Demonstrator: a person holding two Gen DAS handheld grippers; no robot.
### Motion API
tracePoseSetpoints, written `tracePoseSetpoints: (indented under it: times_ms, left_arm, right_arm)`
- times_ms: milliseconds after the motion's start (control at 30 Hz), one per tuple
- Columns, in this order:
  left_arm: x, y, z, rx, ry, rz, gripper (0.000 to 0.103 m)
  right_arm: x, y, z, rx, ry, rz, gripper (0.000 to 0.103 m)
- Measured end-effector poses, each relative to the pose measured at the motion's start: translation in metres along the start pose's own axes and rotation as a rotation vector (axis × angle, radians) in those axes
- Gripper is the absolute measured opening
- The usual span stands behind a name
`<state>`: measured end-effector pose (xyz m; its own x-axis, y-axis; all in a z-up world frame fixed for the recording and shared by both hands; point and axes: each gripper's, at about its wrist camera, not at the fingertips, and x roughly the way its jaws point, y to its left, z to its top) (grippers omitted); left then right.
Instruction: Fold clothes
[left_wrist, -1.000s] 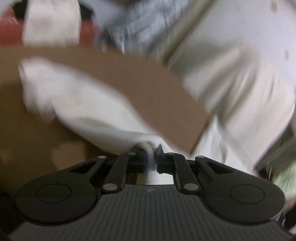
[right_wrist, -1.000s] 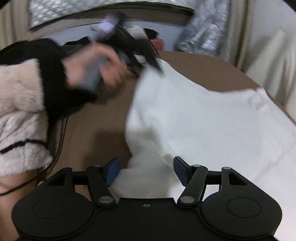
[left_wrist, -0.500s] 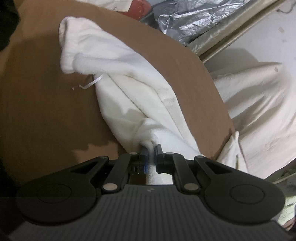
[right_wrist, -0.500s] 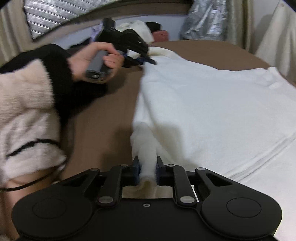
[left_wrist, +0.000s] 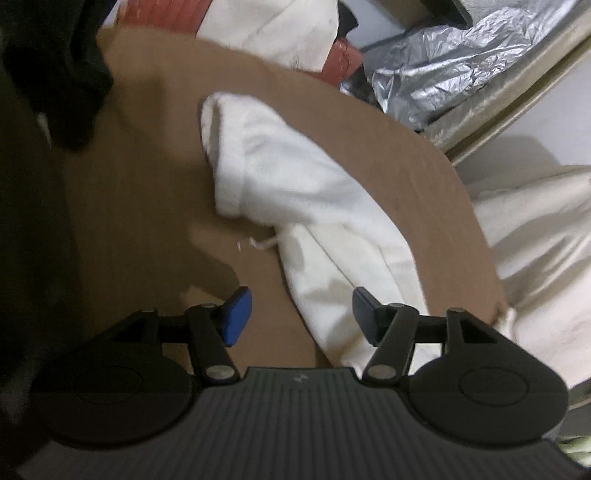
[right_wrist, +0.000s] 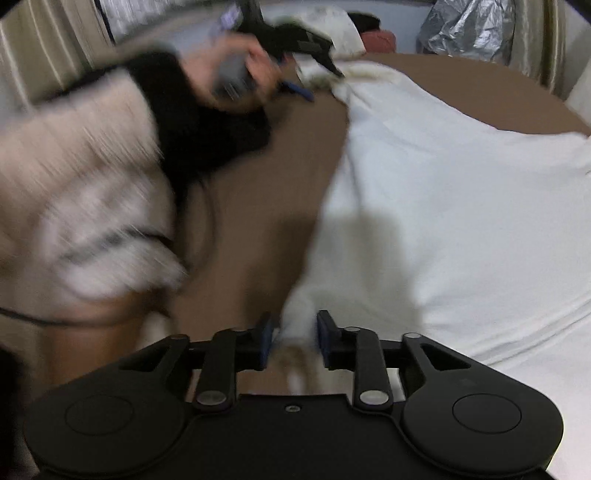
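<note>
A white fleece garment (right_wrist: 461, 206) lies spread on the brown table (right_wrist: 258, 206). In the left wrist view one of its sleeves (left_wrist: 295, 192) lies across the brown table (left_wrist: 147, 206), its cuff at the far end. My left gripper (left_wrist: 301, 314) is open just above the sleeve's near part, which passes between the fingers. My right gripper (right_wrist: 293, 332) is shut on a bunched edge of the garment at the near side. The left gripper also shows in the right wrist view (right_wrist: 295, 77), held in a hand at the garment's far corner.
The person's arm in a furry cream and black sleeve (right_wrist: 92, 192) reaches across the left. A cream cloth (left_wrist: 535, 258) hangs past the table's right edge. Silver foil (left_wrist: 443, 62), a red item (left_wrist: 343, 59) and more white cloth (left_wrist: 277, 33) lie behind the table.
My left gripper has opened and let go of the sleeve, which now lies on the table. My right gripper closed on the garment's near edge and still holds it.
</note>
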<state>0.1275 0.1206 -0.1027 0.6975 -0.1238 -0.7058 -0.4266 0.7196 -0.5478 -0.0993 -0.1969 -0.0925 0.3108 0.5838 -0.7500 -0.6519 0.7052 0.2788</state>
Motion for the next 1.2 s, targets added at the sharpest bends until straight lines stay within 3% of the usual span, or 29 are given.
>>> tracePoseSetpoints:
  times_ms: [167, 233, 300, 333, 367, 467, 533, 567, 667, 733, 800, 867, 900, 967, 1100, 1167, 1200]
  left_arm:
    - [0.026, 0.004, 0.011, -0.038, -0.047, 0.076, 0.079]
    - [0.042, 0.007, 0.023, -0.065, -0.072, 0.067, 0.085]
    - [0.054, 0.004, 0.038, -0.041, -0.07, 0.026, 0.081]
    - [0.063, -0.002, 0.045, 0.034, -0.027, -0.021, 0.041]
    - [0.068, -0.01, 0.051, 0.102, -0.01, -0.054, 0.009]
    - [0.054, -0.04, 0.06, 0.245, -0.144, -0.05, 0.008]
    - [0.039, -0.057, 0.072, 0.283, -0.255, -0.038, 0.008]
    - [0.035, -0.064, 0.08, 0.297, -0.291, -0.034, 0.008]
    - [0.048, -0.072, 0.099, 0.274, -0.291, -0.034, 0.013]
    - [0.063, -0.073, 0.101, 0.283, -0.336, 0.08, 0.014]
    - [0.075, -0.073, 0.102, 0.327, -0.38, 0.203, 0.027]
    - [0.082, -0.071, 0.103, 0.36, -0.374, 0.276, 0.035]
    - [0.083, -0.067, 0.103, 0.347, -0.34, 0.26, 0.037]
    - [0.085, -0.058, 0.102, 0.32, -0.274, 0.226, 0.055]
    - [0.096, -0.043, 0.101, 0.242, -0.124, 0.123, 0.057]
    - [0.11, -0.038, 0.098, 0.192, -0.043, 0.041, 0.067]
    - [0.115, -0.04, 0.092, 0.206, -0.035, 0.019, 0.066]
  right_arm:
    - [-0.037, -0.022, 0.002, 0.147, -0.201, 0.208, 0.045]
    - [-0.046, -0.038, 0.0, 0.225, -0.282, 0.256, 0.046]
    - [-0.047, -0.059, -0.006, 0.323, -0.326, 0.288, 0.047]
    - [-0.044, -0.069, -0.01, 0.376, -0.33, 0.282, 0.047]
    - [-0.039, -0.078, -0.014, 0.416, -0.322, 0.259, 0.047]
    - [-0.023, -0.095, -0.024, 0.457, -0.249, 0.137, 0.048]
    - [-0.01, -0.1, -0.024, 0.45, -0.193, 0.079, 0.049]
    - [-0.003, -0.102, -0.025, 0.446, -0.166, 0.05, 0.049]
    - [0.009, -0.098, -0.025, 0.412, -0.115, 0.025, 0.049]
    - [0.017, -0.095, -0.024, 0.386, -0.087, 0.026, 0.049]
    - [0.026, -0.089, -0.025, 0.36, -0.058, 0.065, 0.049]
    - [0.028, -0.083, -0.027, 0.341, -0.041, 0.09, 0.05]
    - [0.028, -0.082, -0.028, 0.336, -0.037, 0.099, 0.05]
    - [0.027, -0.082, -0.028, 0.338, -0.031, 0.114, 0.05]
    - [0.032, -0.094, -0.022, 0.378, -0.015, 0.162, 0.05]
    - [0.035, -0.095, -0.019, 0.382, -0.011, 0.17, 0.051]
    - [0.034, -0.095, -0.018, 0.376, -0.01, 0.17, 0.051]
